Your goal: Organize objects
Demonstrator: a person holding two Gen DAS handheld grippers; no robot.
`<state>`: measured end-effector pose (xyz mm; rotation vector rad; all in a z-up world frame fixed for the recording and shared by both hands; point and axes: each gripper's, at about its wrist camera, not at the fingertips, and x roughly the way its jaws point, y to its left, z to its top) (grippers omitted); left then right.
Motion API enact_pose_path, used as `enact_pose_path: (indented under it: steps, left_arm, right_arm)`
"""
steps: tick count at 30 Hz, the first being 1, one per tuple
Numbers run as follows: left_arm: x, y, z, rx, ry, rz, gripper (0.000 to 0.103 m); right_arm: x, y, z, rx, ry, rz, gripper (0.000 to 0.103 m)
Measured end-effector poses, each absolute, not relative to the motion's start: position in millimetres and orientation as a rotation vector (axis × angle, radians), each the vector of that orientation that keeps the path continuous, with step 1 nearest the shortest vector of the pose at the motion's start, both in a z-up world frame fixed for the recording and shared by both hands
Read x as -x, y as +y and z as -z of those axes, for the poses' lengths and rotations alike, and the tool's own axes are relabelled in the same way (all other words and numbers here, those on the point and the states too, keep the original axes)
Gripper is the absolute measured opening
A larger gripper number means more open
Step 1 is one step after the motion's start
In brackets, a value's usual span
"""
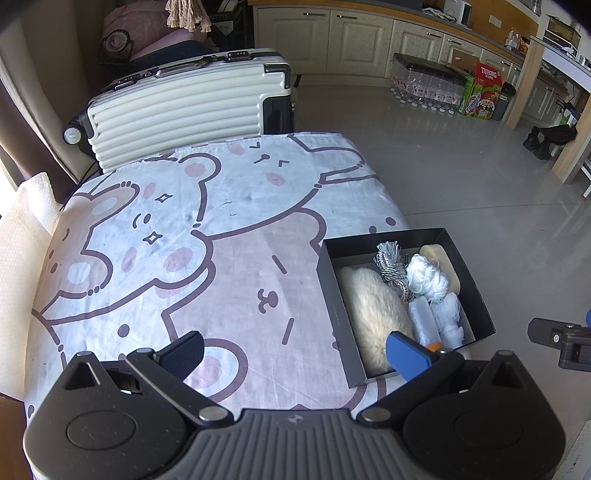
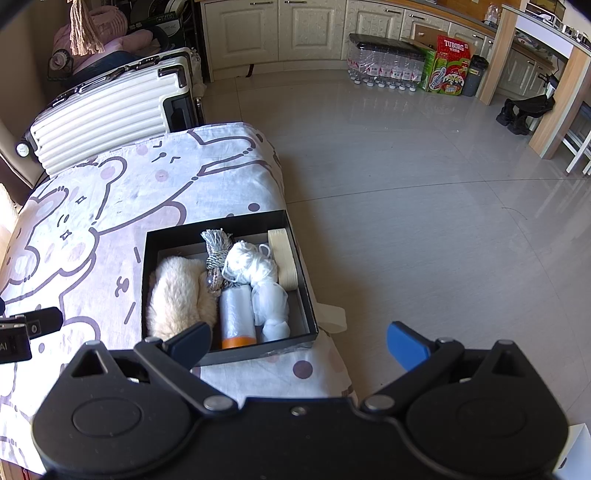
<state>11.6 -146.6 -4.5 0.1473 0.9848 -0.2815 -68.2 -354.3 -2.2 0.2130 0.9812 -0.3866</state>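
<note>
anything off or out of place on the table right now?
Mostly tidy: all loose items sit inside the black cardboard box. One oddity: the box sits at the table's right edge, its near right corner about at the edge of the cartoon-print cloth. Both tools are open and empty.

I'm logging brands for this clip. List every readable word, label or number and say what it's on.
"TUBORG": top of the red and green carton on the floor by the cabinets, also readable in the left wrist view.
Round logo lower on that carton: too blurred to read.
Labels on the bottle pack: too small.
Dark box behind the suitcase: print unreadable.
</note>
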Motion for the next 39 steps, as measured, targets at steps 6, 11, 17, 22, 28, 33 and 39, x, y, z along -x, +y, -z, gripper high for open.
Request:
enact_pose_path:
  steps: [6,11,17,22,28,33,39]
  left_arm:
    - [-11.6,-147.0,4.6,-0.146,0.985,0.282,0.103]
    - [-11.2,-146.9,5.7,-0.148,0.987,0.280,0.103]
    - [-10.9,-147.0,6.1,-0.150,0.988,0.283,0.103]
    - [-10.2,-148.1,5.2,-0.151,0.987,0.282,0.103]
    - [-10.8,-148.6,4.6,-0.150,0.986,0.283,0.103]
    - [-10.7,-148.6,4.7,-0.150,0.987,0.282,0.103]
    - [-10.5,-148.6,4.6,-0.150,0.987,0.283,0.103]
  right_arm:
    - [68.2,-354.4,2.2,-0.213,0.981,0.387,0.103]
    - [68.2,-354.7,2.1,-0.213,0.981,0.386,0.103]
    - [68.3,-354.6,2.8,-0.213,0.982,0.386,0.103]
    - [68.5,-354.6,2.6,-0.213,0.981,0.387,0.103]
    - [68.7,-354.8,2.4,-0.213,0.982,0.387,0.103]
    - [68.7,-354.9,2.3,-0.213,0.982,0.387,0.103]
    - [68.7,-354.9,2.3,-0.213,0.982,0.386,0.103]
